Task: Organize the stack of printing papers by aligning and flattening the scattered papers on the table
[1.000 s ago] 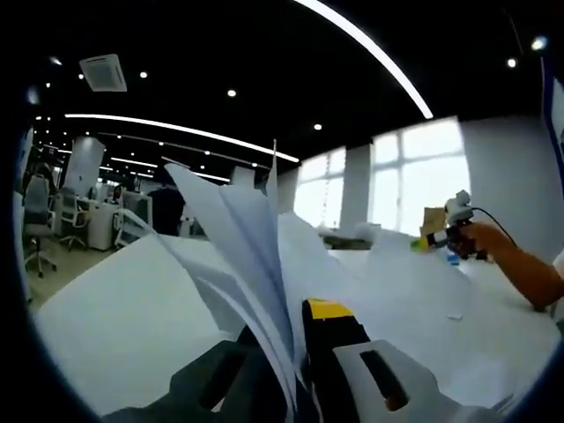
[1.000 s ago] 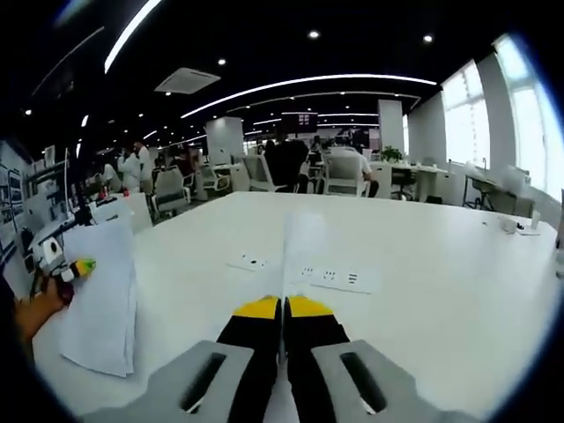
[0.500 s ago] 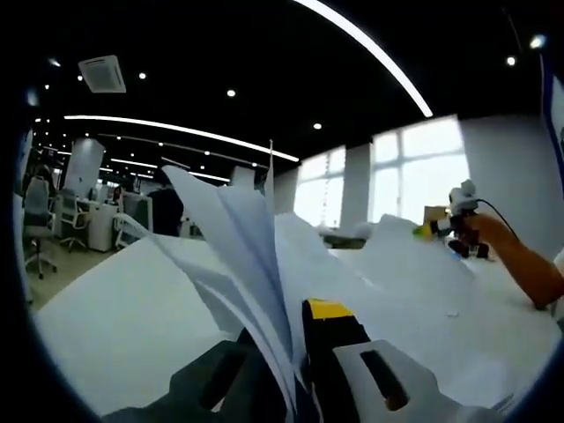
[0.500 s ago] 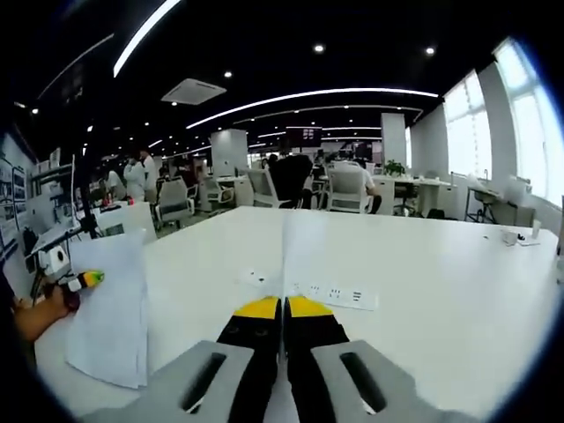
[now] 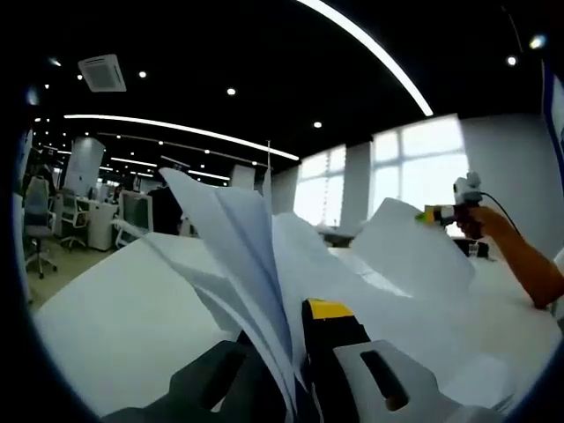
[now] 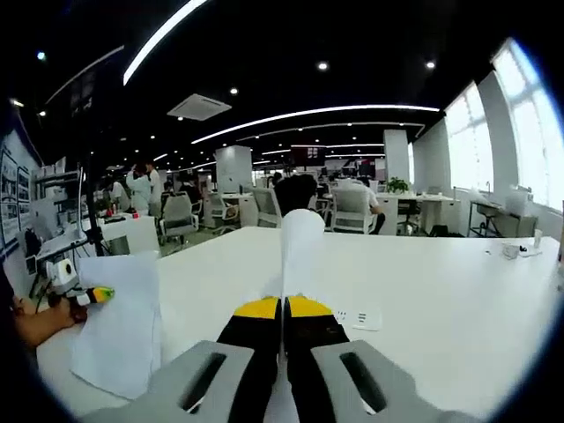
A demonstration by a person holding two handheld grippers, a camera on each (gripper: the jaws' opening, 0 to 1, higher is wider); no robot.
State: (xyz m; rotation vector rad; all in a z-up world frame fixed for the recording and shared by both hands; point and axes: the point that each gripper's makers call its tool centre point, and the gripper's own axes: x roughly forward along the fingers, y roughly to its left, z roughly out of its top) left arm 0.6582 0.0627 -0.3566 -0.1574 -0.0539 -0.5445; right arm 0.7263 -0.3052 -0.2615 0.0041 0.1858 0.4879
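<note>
My left gripper [image 5: 298,328] is shut on a bundle of white printing papers [image 5: 231,251] that fan upward from its jaws above the white table [image 5: 106,326]. My right gripper [image 6: 283,308] is shut on a single white sheet [image 6: 300,251], seen edge-on and curling at its top. In the left gripper view the right gripper [image 5: 451,212] is held high at the right by a hand, its sheet [image 5: 407,251] hanging toward the table. In the right gripper view the left gripper [image 6: 81,294] sits at the far left with the paper bundle [image 6: 119,326] drooping from it.
A socket panel [image 6: 358,318] is set into the white table [image 6: 441,317]. More white paper [image 5: 423,344] lies on the tabletop between the grippers. Office chairs [image 6: 352,189], desks and standing people [image 6: 141,189] fill the room behind; bright windows [image 5: 414,172] line one side.
The right gripper has risen with its sheet, lifting it higher off the table. The left gripper keeps its hold on the fanned papers almost in place.
</note>
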